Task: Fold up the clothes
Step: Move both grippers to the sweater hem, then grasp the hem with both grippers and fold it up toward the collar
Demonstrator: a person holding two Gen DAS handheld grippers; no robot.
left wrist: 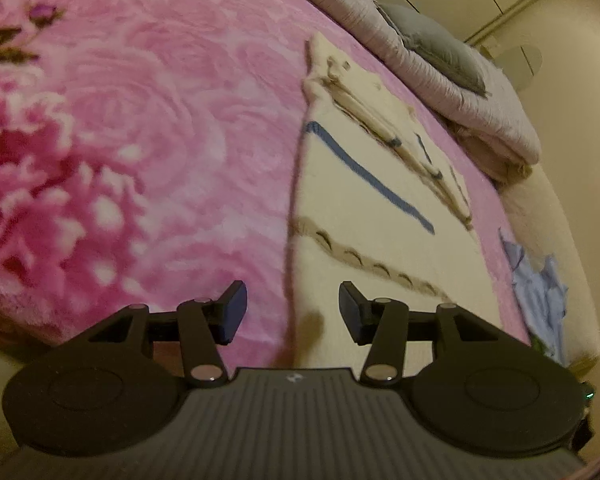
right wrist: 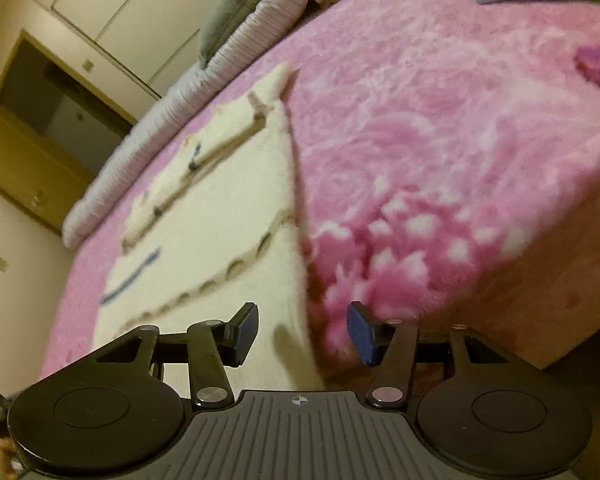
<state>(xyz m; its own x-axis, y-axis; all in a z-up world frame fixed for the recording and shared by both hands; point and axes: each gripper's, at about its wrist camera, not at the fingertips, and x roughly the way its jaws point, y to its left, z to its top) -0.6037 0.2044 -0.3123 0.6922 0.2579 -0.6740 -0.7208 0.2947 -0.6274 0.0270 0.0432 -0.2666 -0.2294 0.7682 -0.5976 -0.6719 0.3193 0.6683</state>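
Lying flat on the pink blanket (left wrist: pixel 160 128), the cream garment (left wrist: pixel 364 216) sits below both claws. The left gripper (left wrist: pixel 293 312) and right gripper (right wrist: pixel 302 334) are each spread wide, holding nothing. Only the right view shows a dark doorway (right wrist: pixel 56 108); the left shows blue clothes (left wrist: pixel 540 288) more fully.

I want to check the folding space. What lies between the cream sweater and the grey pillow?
In the left wrist view, only bare pink blanket and the rolled quilt edge separate the cream sweater from the grey pillow.
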